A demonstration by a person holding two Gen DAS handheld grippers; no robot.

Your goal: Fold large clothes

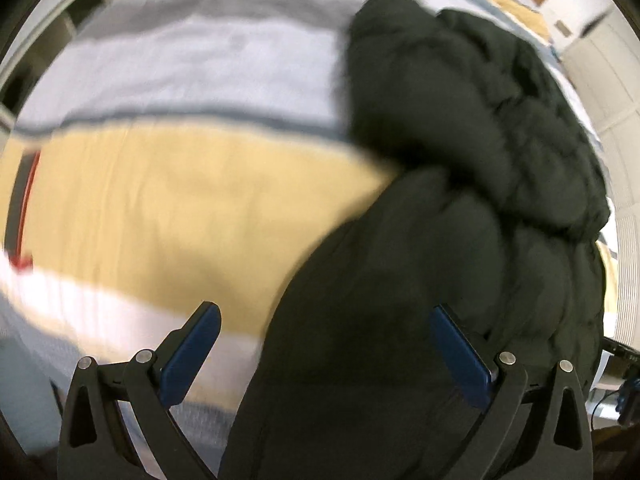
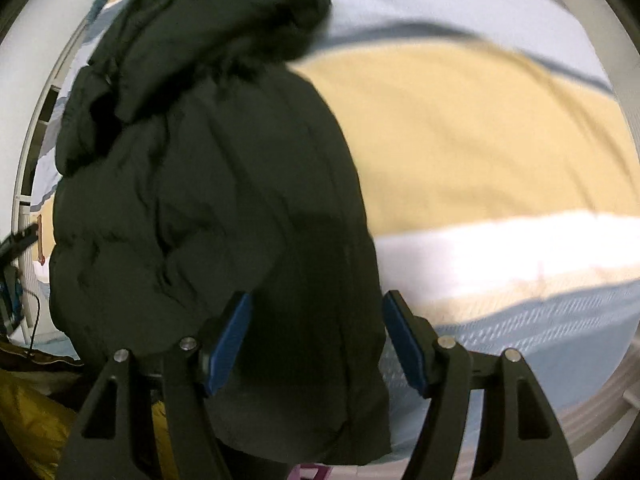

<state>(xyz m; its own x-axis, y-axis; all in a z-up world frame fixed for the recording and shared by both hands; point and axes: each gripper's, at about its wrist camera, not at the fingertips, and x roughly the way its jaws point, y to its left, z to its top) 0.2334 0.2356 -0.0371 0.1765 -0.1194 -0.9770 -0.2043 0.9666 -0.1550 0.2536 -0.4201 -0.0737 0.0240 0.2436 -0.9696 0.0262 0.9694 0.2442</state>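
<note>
A dark green puffer jacket (image 1: 460,184) lies bunched on a striped bed cover (image 1: 180,184). In the left wrist view it fills the right half. My left gripper (image 1: 324,320) is open, its blue pads (image 1: 192,356) wide apart, with the jacket's near edge between and under them. In the right wrist view the jacket (image 2: 208,184) fills the left half, hood end far. My right gripper (image 2: 316,312) is open, jaws either side of the jacket's near edge, not clamped on it. Both views are motion-blurred.
The bed cover (image 2: 460,140) has yellow, white, grey and pale blue bands. A yellow cloth (image 2: 32,420) lies at the lower left of the right wrist view. White cupboard doors (image 1: 600,60) stand at the far right. A black cable and device (image 2: 16,280) sit left.
</note>
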